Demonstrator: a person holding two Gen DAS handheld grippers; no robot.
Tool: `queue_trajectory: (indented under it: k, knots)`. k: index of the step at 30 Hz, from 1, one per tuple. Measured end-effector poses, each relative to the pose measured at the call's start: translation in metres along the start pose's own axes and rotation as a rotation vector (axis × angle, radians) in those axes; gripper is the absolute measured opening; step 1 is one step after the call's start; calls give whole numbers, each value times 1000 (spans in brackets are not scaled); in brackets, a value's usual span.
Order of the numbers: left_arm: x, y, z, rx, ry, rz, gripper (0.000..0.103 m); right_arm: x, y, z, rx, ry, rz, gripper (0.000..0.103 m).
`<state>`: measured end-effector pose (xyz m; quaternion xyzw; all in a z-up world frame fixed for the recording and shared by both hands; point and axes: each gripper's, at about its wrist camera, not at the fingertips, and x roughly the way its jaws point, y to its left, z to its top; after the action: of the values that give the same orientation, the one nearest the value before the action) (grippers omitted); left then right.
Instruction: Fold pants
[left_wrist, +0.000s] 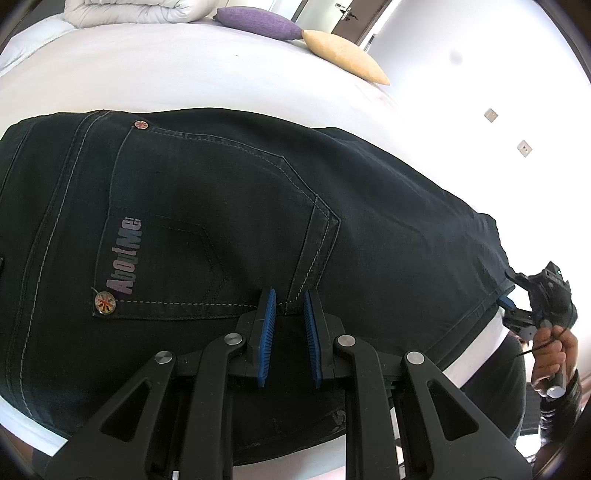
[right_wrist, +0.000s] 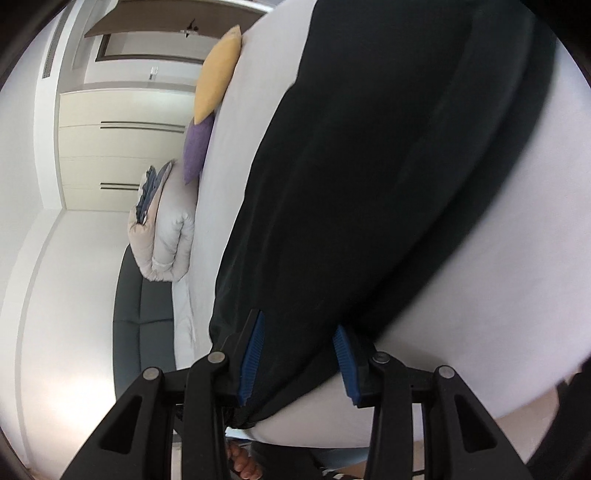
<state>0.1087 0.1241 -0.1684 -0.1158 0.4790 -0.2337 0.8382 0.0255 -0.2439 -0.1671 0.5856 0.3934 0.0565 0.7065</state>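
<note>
Dark denim pants (left_wrist: 236, 221) lie flat on the white bed (left_wrist: 184, 74), back pocket with the "AboutMe" label facing up. My left gripper (left_wrist: 289, 295) is open, its blue pads (left_wrist: 269, 317) just above the pocket's edge near the waistband, holding nothing. In the right wrist view the pants (right_wrist: 369, 184) stretch away along the bed (right_wrist: 480, 295). My right gripper (right_wrist: 299, 332) is open with the leg end of the pants lying between its blue pads (right_wrist: 253, 354). The right gripper also shows in the left wrist view (left_wrist: 532, 306) at the pants' far end.
A purple cushion (left_wrist: 258, 22) and a yellow cushion (left_wrist: 343, 55) lie at the bed's far side, next to a folded white duvet (left_wrist: 129, 11). A white wardrobe (right_wrist: 122, 147) and a dark headboard (right_wrist: 144, 314) are beyond the bed. A bare foot (right_wrist: 243, 461) shows below.
</note>
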Motion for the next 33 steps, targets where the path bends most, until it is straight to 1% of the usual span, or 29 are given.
queue_trajectory:
  k: [1, 2, 3, 4, 5, 10, 13, 15, 16, 17, 18, 19, 20, 21, 22, 23, 24, 25, 27, 28, 29, 30, 31, 32, 33]
  knots:
    - [0, -1, 0, 3, 1, 2, 16, 6, 2, -1, -8, 11, -2, 39]
    - [1, -2, 1, 7, 3, 3, 16, 13, 3, -2, -18, 25, -10, 29]
    - [1, -3, 1, 12, 6, 5, 16, 18, 4, -1, -26, 40, -18, 13]
    - [1, -4, 1, 16, 8, 6, 16, 22, 4, -3, -39, 55, -35, 6]
    - [2, -6, 1, 22, 10, 8, 16, 22, 4, -5, -51, 48, -59, 4]
    - [1, -12, 1, 70, 41, 20, 16, 7, 2, -12, -103, 26, -89, 2]
    - [-3, -12, -2, 84, 53, 19, 16, 1, -3, -17, -112, 26, -88, 1]
    - [-4, -12, -4, 85, 51, 19, 16, 4, 2, -17, -134, 18, -107, 2]
    - [-5, -11, -5, 82, 48, 18, 16, 5, 8, -18, -166, 15, -120, 2]
    - [-5, -10, -5, 77, 46, 17, 16, 7, 14, -18, -182, 14, -124, 5]
    - [-5, -10, -5, 74, 44, 16, 16, 7, 15, -18, -159, 15, -116, 10]
    - [-6, -10, -6, 73, 44, 16, 16, 7, 15, -18, -127, 19, -96, 18]
    - [-6, -10, -7, 76, 44, 18, 16, 6, 15, -20, -92, 20, -43, 44]
    - [-7, -11, -8, 80, 46, 20, 16, 5, 19, -23, -81, 12, 8, 68]
    - [-9, -10, -11, 84, 48, 20, 16, 7, 27, -29, -97, 0, 25, 75]
    - [-9, -10, -11, 87, 51, 21, 16, 13, 36, -36, -130, 8, 14, 79]
    - [-10, -10, -12, 89, 53, 22, 16, 22, 41, -40, -145, 36, 19, 78]
    - [-10, -11, -12, 91, 55, 22, 16, 34, 45, -47, -150, 83, 38, 76]
    - [-8, -13, -10, 92, 57, 22, 16, 60, 53, -61, -166, 169, 42, 60]
    - [-9, -14, -11, 91, 57, 22, 16, 75, 58, -69, -192, 211, 34, 56]
    - [-8, -15, -10, 91, 57, 22, 16, 84, 61, -74, -210, 234, 30, 45]
    - [-8, -15, -10, 92, 57, 23, 16, 93, 63, -78, -224, 260, 23, 32]
    - [-7, -15, -10, 94, 58, 23, 16, 103, 63, -82, -229, 286, 12, 25]
    - [-7, -15, -10, 97, 59, 24, 16, 109, 62, -85, -226, 302, -2, 11]
    - [-6, -16, -10, 98, 60, 24, 16, 108, 56, -88, -228, 304, -15, 6]
